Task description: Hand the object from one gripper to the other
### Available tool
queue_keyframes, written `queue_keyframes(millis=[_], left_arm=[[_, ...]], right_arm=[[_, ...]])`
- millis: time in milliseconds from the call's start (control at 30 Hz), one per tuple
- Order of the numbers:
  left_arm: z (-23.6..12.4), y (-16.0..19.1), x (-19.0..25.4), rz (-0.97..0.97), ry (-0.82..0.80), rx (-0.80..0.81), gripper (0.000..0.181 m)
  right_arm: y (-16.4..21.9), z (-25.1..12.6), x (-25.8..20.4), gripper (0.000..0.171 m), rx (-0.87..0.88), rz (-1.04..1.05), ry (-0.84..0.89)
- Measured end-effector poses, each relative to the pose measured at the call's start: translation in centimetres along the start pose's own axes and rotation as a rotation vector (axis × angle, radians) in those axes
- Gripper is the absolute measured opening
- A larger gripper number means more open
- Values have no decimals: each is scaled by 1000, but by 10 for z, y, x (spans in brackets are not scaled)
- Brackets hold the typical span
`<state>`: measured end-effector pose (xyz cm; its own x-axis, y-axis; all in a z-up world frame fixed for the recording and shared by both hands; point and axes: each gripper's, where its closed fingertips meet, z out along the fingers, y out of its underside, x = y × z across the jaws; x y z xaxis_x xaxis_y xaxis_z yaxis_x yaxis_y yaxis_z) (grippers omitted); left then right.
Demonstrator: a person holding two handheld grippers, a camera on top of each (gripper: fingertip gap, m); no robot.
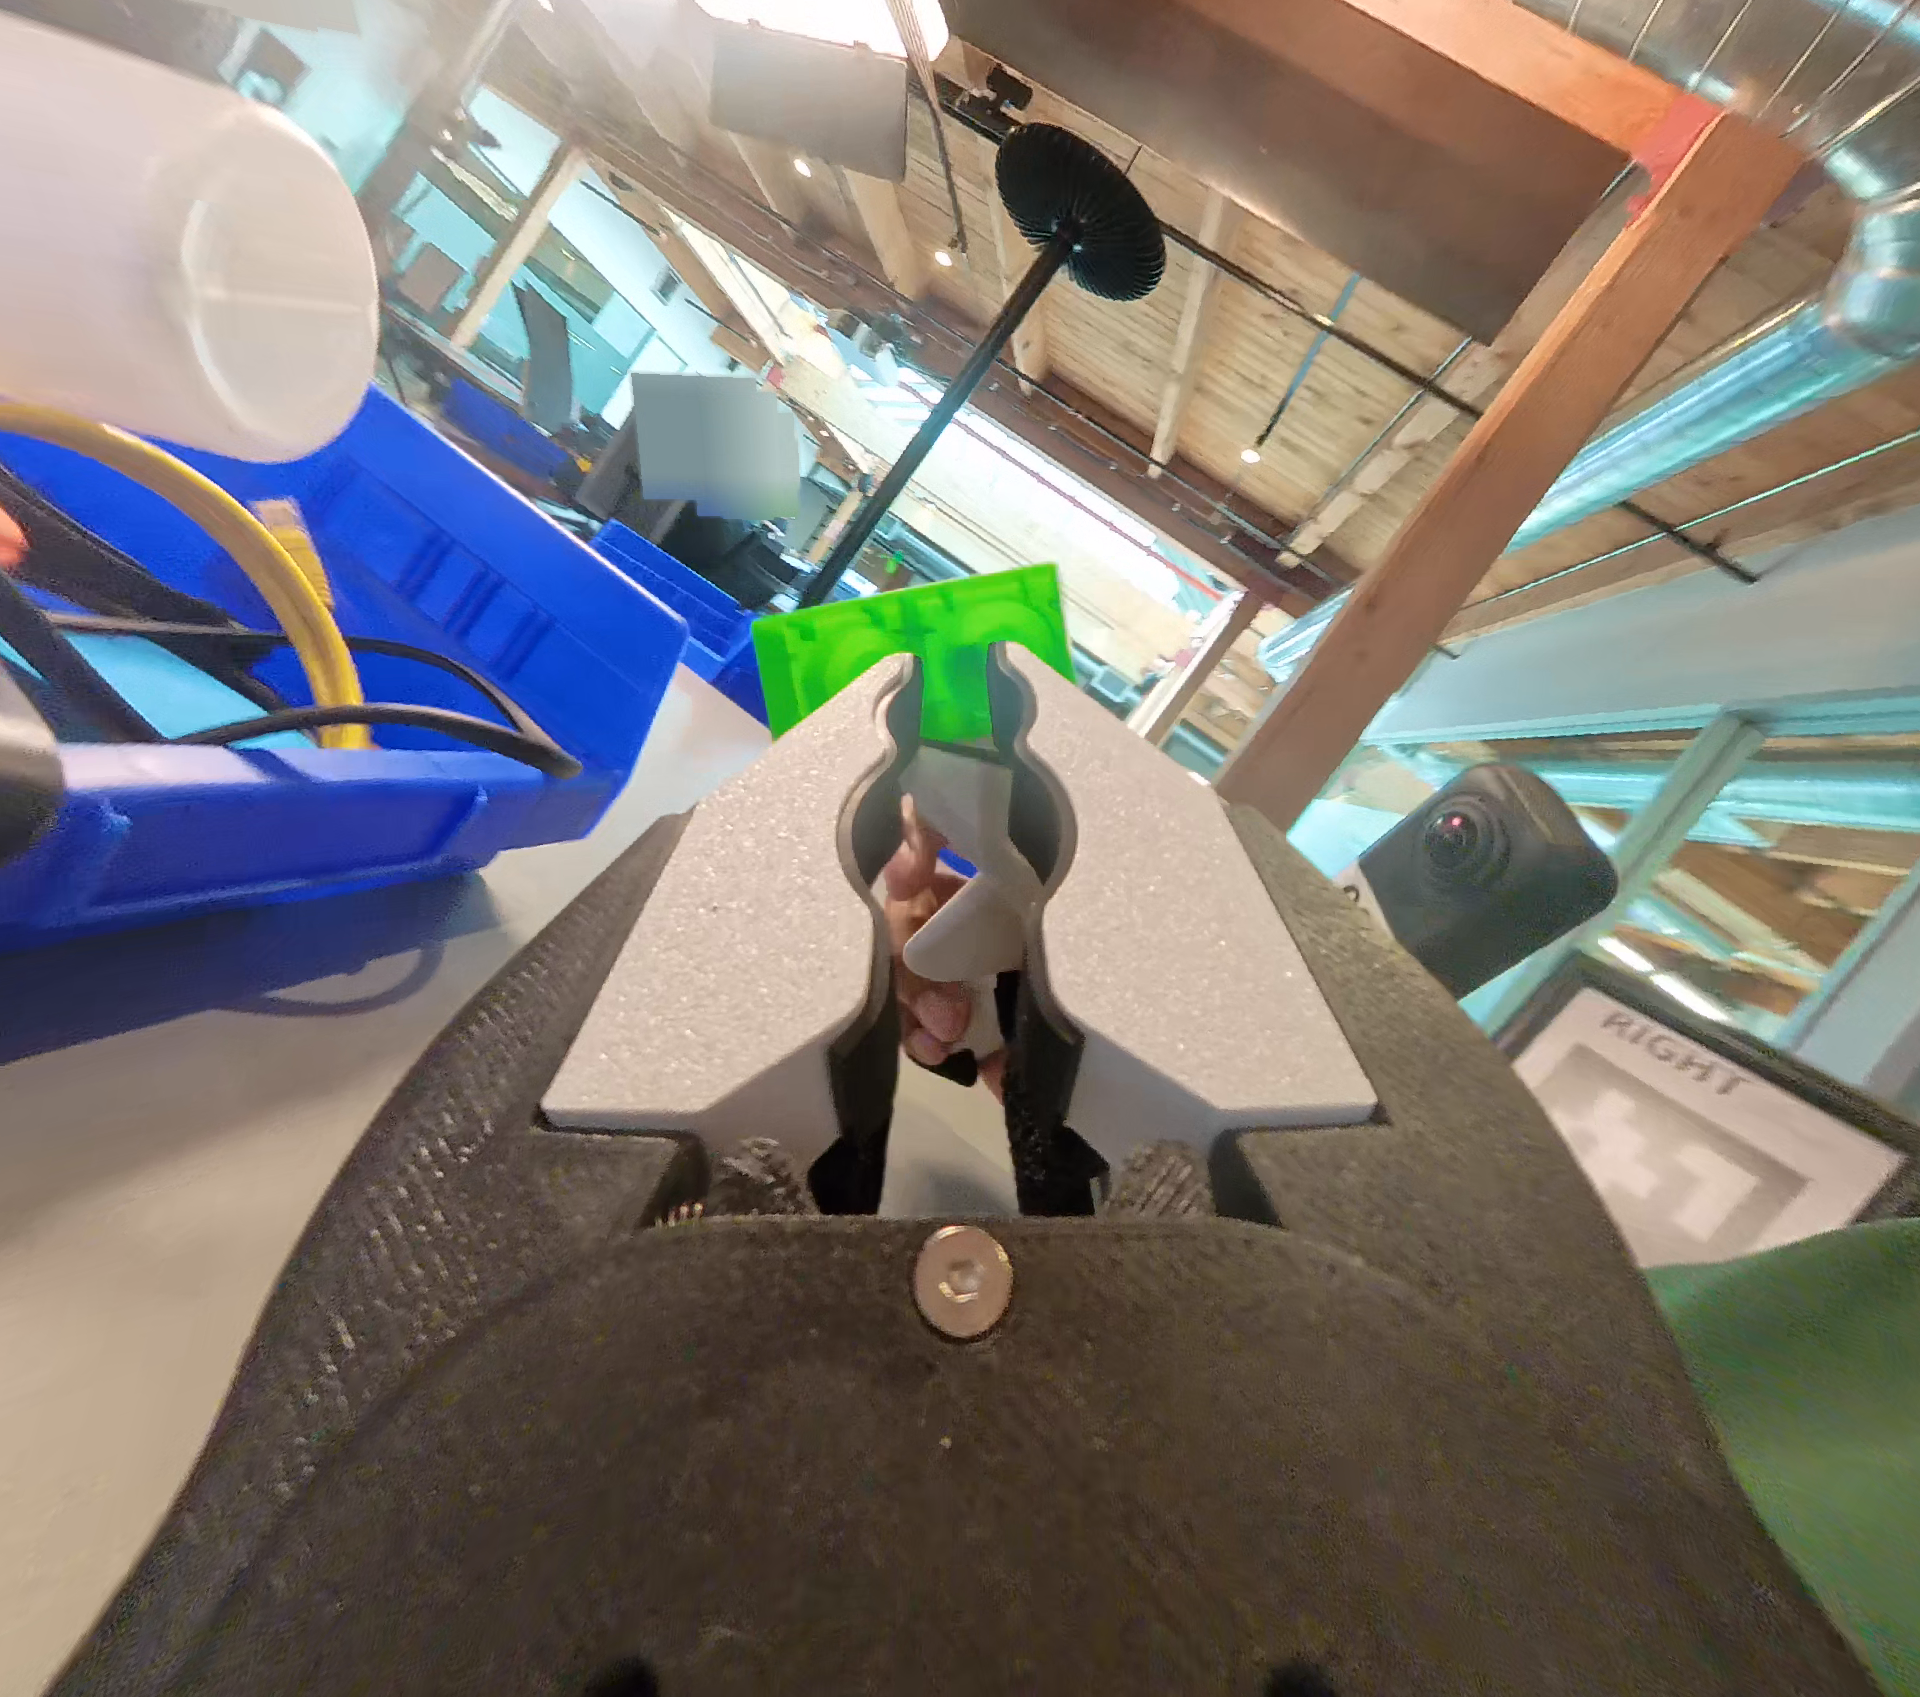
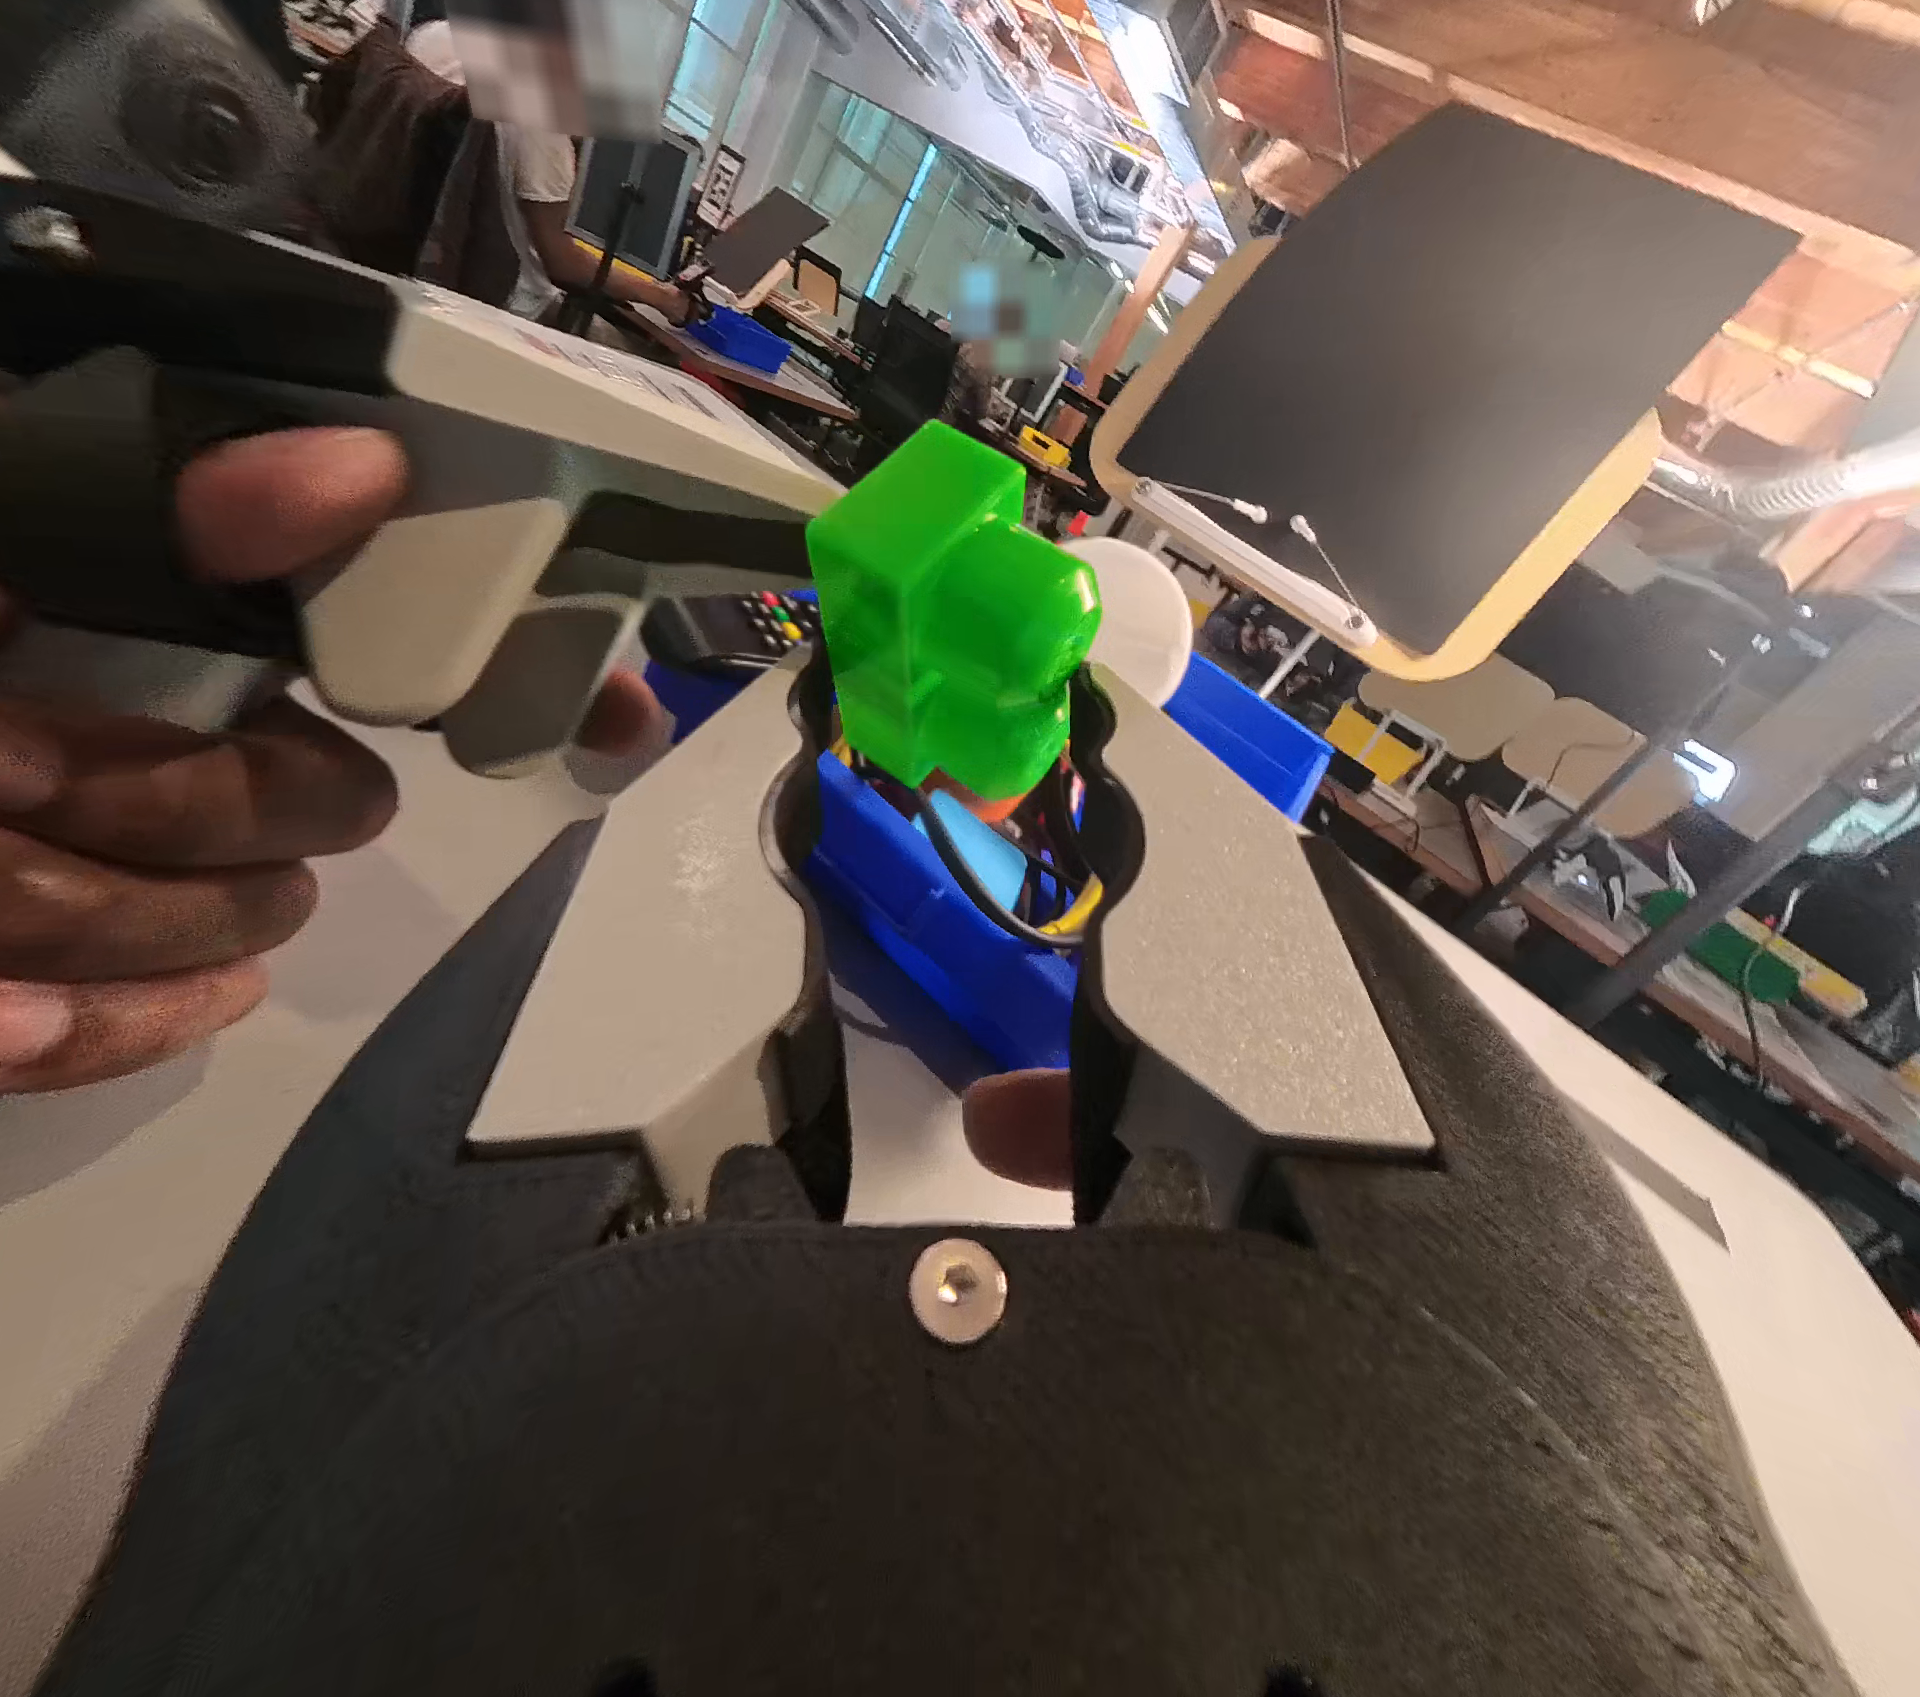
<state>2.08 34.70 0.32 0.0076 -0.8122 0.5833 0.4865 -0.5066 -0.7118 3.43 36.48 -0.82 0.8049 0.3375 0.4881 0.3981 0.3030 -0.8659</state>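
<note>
A bright green plastic block is pinched between the fingertips of my left gripper, which is shut on a thin part of it. In the right wrist view the same block sits between the tips of my right gripper, whose jaws press on both its sides. The left gripper's fingers reach in from the left to the block's upper part, with a hand on the trigger. The right gripper's camera shows at the right of the left wrist view. Both grippers are raised above the table.
A blue bin with a yellow cable and black cables stands on the grey table, just beyond the block. A white bottle and a remote lie by it. A black board on a stand hangs to the right. Only a small space, under 4 cm, lies between the two pairs of fingers.
</note>
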Motion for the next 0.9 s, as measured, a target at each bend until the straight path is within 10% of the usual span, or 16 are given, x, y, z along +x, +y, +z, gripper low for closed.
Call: queue_keyframes(millis=[400,900], left_arm=[[6,10,3,442,-159,-79,28],[4,2,-2,335,-160,-33,45]], right_arm=[[11,1,8,44,-50,96,3],[-15,-5,-13,44,82,89,-103]])
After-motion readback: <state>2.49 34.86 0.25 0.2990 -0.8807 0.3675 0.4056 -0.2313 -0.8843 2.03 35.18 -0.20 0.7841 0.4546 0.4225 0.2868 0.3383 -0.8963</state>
